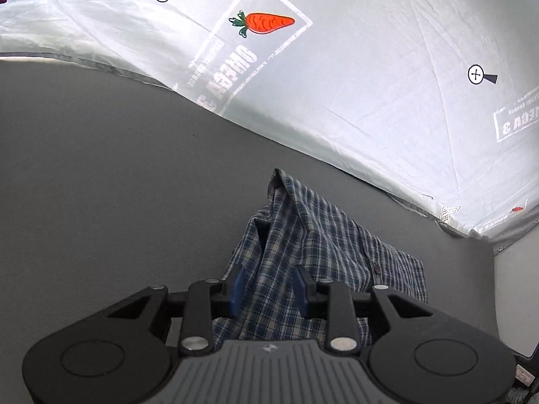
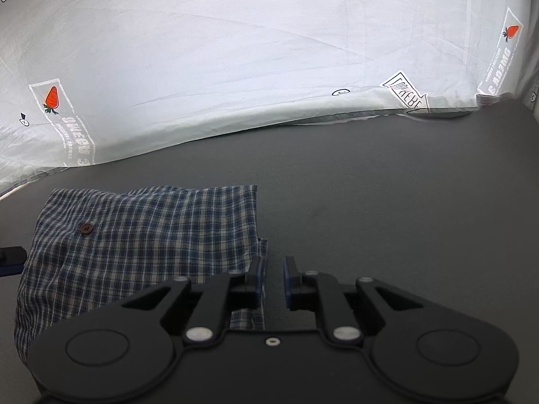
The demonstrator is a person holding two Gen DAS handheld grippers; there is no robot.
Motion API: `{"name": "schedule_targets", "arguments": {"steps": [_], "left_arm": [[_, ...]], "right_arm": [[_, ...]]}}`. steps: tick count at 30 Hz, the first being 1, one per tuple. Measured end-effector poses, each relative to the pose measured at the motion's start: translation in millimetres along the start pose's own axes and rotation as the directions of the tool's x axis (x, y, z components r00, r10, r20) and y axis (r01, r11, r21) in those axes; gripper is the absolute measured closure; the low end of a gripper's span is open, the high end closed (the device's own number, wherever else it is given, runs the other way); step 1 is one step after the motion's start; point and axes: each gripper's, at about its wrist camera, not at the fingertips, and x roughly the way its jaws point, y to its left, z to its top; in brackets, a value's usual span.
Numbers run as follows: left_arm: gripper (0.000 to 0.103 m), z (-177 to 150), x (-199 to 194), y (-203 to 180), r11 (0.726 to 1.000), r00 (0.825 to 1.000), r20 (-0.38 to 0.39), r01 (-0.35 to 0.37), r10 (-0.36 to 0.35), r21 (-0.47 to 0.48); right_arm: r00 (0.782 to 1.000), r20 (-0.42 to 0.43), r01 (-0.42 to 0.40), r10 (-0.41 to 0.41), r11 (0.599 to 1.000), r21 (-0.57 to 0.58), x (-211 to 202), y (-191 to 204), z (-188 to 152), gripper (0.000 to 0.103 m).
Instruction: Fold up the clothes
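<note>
A blue-and-white plaid shirt (image 1: 303, 242) lies on the dark grey surface (image 1: 101, 185), bunched into a raised peak at its far end. My left gripper (image 1: 269, 288) stands over it with its jaws apart. Plaid cloth fills the gap between the blue pads (image 1: 238, 286), and I see no pinch. In the right wrist view the shirt (image 2: 141, 235) lies flat and folded, with a brown button (image 2: 87, 227) showing. My right gripper (image 2: 274, 279) sits at the shirt's right edge with a narrow gap between its jaws. Only grey surface shows in that gap; the cloth's edge lies by the left finger (image 2: 254, 277).
A pale grey sheet (image 1: 353, 67) printed with carrots (image 1: 266, 23) and lettering hangs or lies behind the grey surface (image 2: 387, 185) in both views. The surface's right edge (image 1: 493, 269) drops off near the shirt. A dark blue-and-black part (image 2: 11, 259) pokes in at the left.
</note>
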Motion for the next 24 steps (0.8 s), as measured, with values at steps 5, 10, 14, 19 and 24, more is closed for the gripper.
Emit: {"name": "schedule_targets", "arguments": {"steps": [5,10,14,19,24], "left_arm": [[0.094,14.1,30.8,-1.5,0.996,0.995,0.057,-0.086,0.085,0.027],[0.099,32.7,54.7,20.8,0.987,0.987,0.007,-0.158,0.158,0.023],[0.098,46.7,46.1,45.8,0.971,0.973,0.026,-0.228,0.23,-0.073],[0.046,59.8,23.6,61.4,0.991,0.998,0.048,-0.036,0.043,-0.125],[0.014,52.8,30.1,47.5,0.997,0.997,0.018,0.071,-0.07,-0.042]], "right_arm": [[0.999,0.012,-0.034,0.034,0.999,0.003,0.0,4.3,1.2,0.068],[0.999,-0.046,0.003,-0.007,0.996,-0.084,21.5,13.7,-4.6,0.078],[0.999,-0.05,0.019,-0.021,0.999,-0.041,25.5,3.8,-4.6,0.078],[0.999,-0.002,-0.051,0.052,0.995,0.086,16.6,-19.8,5.3,0.064],[0.962,0.041,-0.271,0.269,0.93,0.25,28.0,-41.7,14.4,0.035]]}}
